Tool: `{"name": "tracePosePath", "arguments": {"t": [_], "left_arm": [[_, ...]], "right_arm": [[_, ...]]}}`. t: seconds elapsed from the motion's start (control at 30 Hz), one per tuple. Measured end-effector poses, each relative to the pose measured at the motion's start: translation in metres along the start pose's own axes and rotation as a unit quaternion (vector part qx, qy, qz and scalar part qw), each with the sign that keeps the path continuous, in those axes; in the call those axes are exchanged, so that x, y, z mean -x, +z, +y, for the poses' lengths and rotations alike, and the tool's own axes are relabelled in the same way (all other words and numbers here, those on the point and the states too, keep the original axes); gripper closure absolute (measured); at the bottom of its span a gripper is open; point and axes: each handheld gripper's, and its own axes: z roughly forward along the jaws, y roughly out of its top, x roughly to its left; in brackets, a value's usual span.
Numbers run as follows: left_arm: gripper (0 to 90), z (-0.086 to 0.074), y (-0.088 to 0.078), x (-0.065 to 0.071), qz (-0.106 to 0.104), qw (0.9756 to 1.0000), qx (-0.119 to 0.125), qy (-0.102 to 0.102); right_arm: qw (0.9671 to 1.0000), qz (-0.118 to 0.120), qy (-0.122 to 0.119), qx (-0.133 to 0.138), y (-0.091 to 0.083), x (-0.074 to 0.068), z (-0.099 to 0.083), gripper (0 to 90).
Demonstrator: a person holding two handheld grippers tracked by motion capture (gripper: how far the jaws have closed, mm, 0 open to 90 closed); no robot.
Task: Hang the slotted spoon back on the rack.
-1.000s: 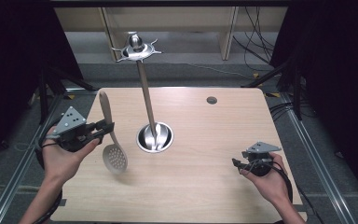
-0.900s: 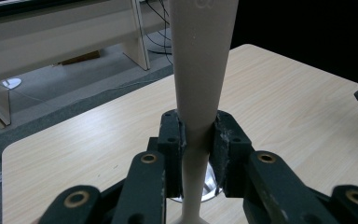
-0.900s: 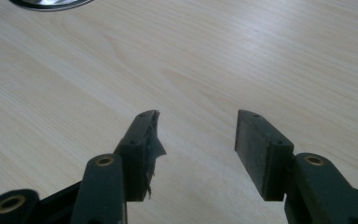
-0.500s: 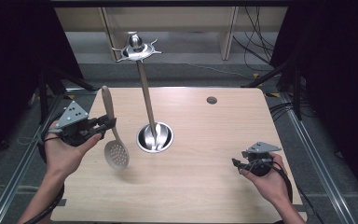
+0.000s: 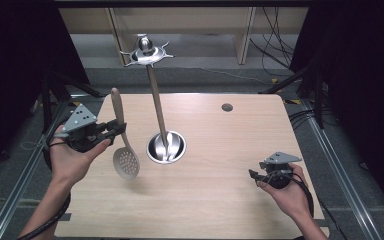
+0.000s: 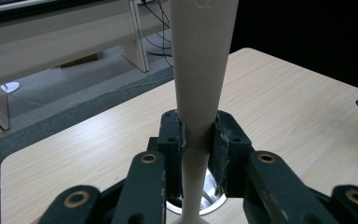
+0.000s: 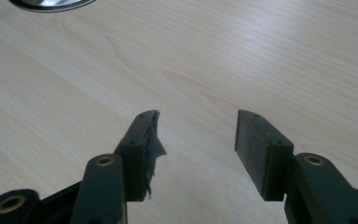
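My left gripper (image 5: 116, 128) is shut on the handle of a beige slotted spoon (image 5: 122, 142) and holds it upright above the left part of the table, perforated bowl down. In the left gripper view both pads pinch the narrow neck of the spoon handle (image 6: 200, 70). A metal utensil stand (image 5: 156, 100) rises from a round shiny base (image 5: 166, 148) at the table's middle, with a spiked hook crown on top. My right gripper (image 5: 253, 174) rests low near the front right of the table, jaws open, nothing between its pads (image 7: 261, 149).
The light wooden table (image 5: 220, 200) has a small round hole (image 5: 227, 107) near its back edge. Black cables lie on the floor behind and to the right. Metal rails run along both sides of the table. Pale shelving stands beyond the far edge.
The left hand has lifted the spoon slightly and carried it a little toward the stand. The right hand has kept still.
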Motion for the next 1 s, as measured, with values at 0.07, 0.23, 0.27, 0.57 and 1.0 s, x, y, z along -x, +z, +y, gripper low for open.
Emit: {"name": "tracePosePath", "arguments": {"t": [0.07,0.23,0.27,0.57,1.0], "left_arm": [[74.2,0.001,0.0,-0.001,0.004,1.0,0.002,0.004],[74.1,0.004,0.001,-0.002,-0.002,1.0,0.002,0.001],[74.2,0.005,0.001,-0.002,-0.001,1.0,0.002,0.0],[74.2,0.01,0.004,-0.005,-0.002,0.9998,0.007,0.019],[74.1,0.013,0.006,-0.006,-0.003,1.0,0.002,-0.001]], "right_arm": [[1.0,0.005,0.005,0.001,0.001,-0.001,0.0,49.6],[1.0,0.001,0.001,0.002,0.0,0.0,0.0,49.6],[1.0,0.005,0.004,0.002,0.0,-0.001,0.0,49.6],[0.9999,0.001,-0.012,0.007,0.001,0.002,-0.001,49.6],[0.9999,0.001,-0.012,0.007,0.001,0.002,-0.001,49.6]]}}
